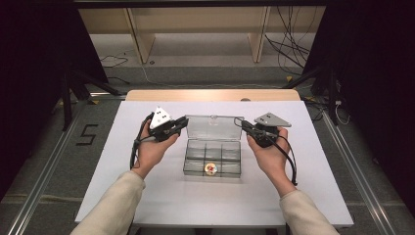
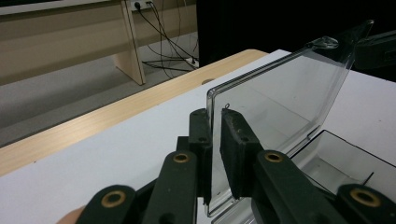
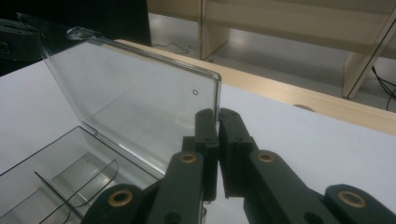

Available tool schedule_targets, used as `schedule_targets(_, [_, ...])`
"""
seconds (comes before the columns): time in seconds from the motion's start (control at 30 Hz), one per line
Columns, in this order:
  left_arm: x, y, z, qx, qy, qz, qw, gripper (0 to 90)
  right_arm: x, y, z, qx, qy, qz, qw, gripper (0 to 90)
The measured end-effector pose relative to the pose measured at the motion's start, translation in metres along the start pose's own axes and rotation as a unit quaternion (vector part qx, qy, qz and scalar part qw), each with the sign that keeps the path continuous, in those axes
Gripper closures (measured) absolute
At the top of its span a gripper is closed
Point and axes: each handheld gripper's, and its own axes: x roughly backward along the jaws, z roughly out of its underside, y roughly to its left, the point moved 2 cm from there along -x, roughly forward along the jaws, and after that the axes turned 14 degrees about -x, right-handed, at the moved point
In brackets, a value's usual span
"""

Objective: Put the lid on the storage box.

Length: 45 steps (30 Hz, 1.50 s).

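A clear plastic compartment box (image 1: 195, 149) sits mid-table with its lid (image 1: 213, 126) standing upright at the back. A small round red, yellow and white item (image 1: 211, 168) lies in the front middle compartment. My left gripper (image 1: 185, 121) is at the lid's left edge. In the left gripper view the gripper (image 2: 215, 116) has its pads on either side of the lid (image 2: 280, 93), shut on it above the box base (image 2: 345, 158). My right gripper (image 1: 243, 124) is at the lid's right edge. The right gripper view shows it (image 3: 217, 114) clamped on the lid (image 3: 135, 93).
The white tabletop (image 1: 161, 196) has a wooden strip (image 1: 210, 95) along its far edge. Beyond it stand wooden shelf legs (image 1: 139, 39) and loose cables (image 1: 288, 49) on the floor. Dark stands (image 1: 73, 83) flank the table.
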Motion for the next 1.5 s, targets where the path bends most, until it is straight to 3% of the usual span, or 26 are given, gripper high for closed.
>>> schedule_targets(0.33, [0.004,-0.005,0.005,0.004,0.005,0.003,1.0000,80.7,0.004,0.002,0.005,-0.004,-0.010,-0.004,0.9999,87.3])
schedule_targets(0.87, [0.009,-0.010,0.011,0.014,0.011,0.007,0.9998,80.9,0.010,0.005,0.010,0.008,-0.016,-0.004,0.9998,87.3])
schedule_targets(1.2, [0.020,-0.018,0.016,0.019,0.012,0.014,0.9997,89.3,0.013,0.006,0.013,0.011,-0.017,-0.005,0.9998,87.3])
schedule_targets(1.5, [0.017,-0.024,0.015,0.036,0.001,0.022,0.9991,89.4,0.017,0.008,0.017,0.014,-0.014,-0.010,0.9998,86.8])
